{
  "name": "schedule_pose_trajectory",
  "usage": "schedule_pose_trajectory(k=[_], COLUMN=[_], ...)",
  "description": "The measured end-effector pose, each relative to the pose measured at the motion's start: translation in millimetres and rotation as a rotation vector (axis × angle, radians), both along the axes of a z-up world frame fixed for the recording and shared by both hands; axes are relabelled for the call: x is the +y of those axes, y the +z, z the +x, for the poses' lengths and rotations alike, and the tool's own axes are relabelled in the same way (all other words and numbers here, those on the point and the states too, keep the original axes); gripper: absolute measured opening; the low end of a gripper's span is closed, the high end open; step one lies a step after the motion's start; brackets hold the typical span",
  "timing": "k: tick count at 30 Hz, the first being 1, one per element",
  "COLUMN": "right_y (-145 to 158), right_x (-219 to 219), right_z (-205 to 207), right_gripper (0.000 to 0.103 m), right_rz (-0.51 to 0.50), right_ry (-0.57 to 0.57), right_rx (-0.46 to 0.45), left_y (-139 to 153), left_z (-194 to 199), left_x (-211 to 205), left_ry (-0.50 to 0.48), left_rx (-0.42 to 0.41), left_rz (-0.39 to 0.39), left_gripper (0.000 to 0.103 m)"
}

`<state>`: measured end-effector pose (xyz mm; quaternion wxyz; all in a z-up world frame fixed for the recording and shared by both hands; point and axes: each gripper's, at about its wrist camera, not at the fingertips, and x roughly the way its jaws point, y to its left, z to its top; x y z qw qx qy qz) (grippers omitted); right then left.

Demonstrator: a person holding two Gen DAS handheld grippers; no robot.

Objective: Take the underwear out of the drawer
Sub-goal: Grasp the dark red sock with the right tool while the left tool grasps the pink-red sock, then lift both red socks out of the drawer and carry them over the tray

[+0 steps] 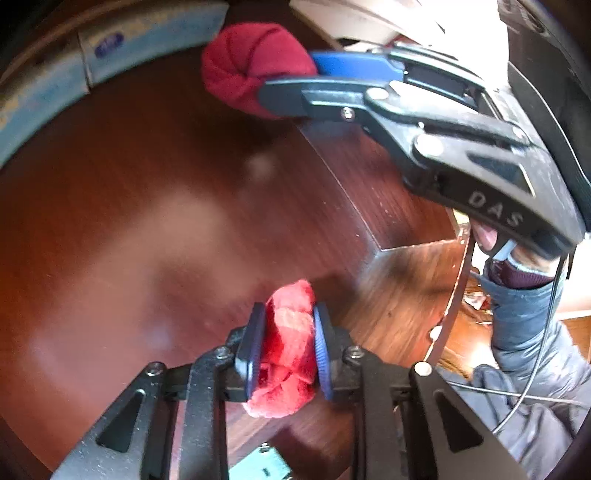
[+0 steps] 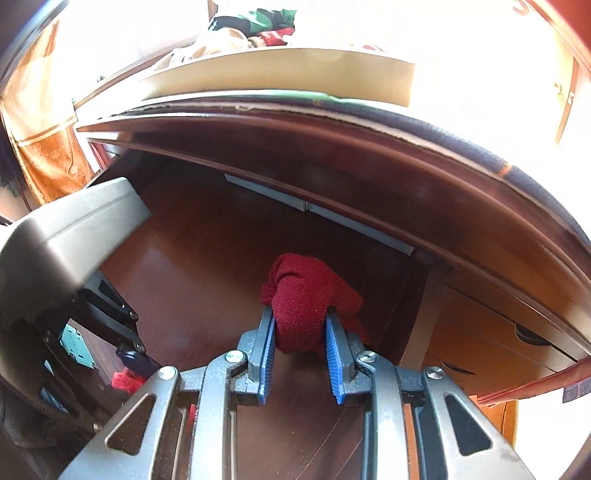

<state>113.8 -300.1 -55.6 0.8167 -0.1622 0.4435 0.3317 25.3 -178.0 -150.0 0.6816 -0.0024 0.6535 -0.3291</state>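
Observation:
My left gripper [image 1: 286, 328] is shut on a bright red rolled underwear [image 1: 290, 343], held above the brown wooden drawer floor [image 1: 147, 221]. My right gripper [image 2: 300, 332] is shut on a dark red rolled underwear [image 2: 306, 295], held over the drawer floor [image 2: 207, 258]. In the left wrist view the right gripper [image 1: 291, 79] reaches in from the upper right, clamped on that dark red roll [image 1: 243, 66]. In the right wrist view the left gripper's body [image 2: 66, 236] fills the left side, with a bit of the bright red roll [image 2: 125, 380] below it.
The drawer's side wall [image 1: 347, 177] runs down the right of the left wrist view. A pale blue strip [image 1: 110, 48] lines the drawer's far wall. Above the drawer are the dresser top edge [image 2: 332, 122], a beige box [image 2: 280, 74] and clothes [image 2: 255, 22].

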Motion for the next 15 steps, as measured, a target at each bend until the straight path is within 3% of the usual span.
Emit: schedule_pose_trajectory(k=[15], right_y=[16.6], right_x=[-24.6], right_z=[-17.3], right_gripper=[0.027], right_rz=[0.054], right_ry=[-0.024], right_rx=[-0.085], left_y=[40.6], left_z=[-21.2], left_x=[15.7], left_ry=[0.112], left_rx=[-0.338], left_rz=[0.001], left_gripper=[0.014])
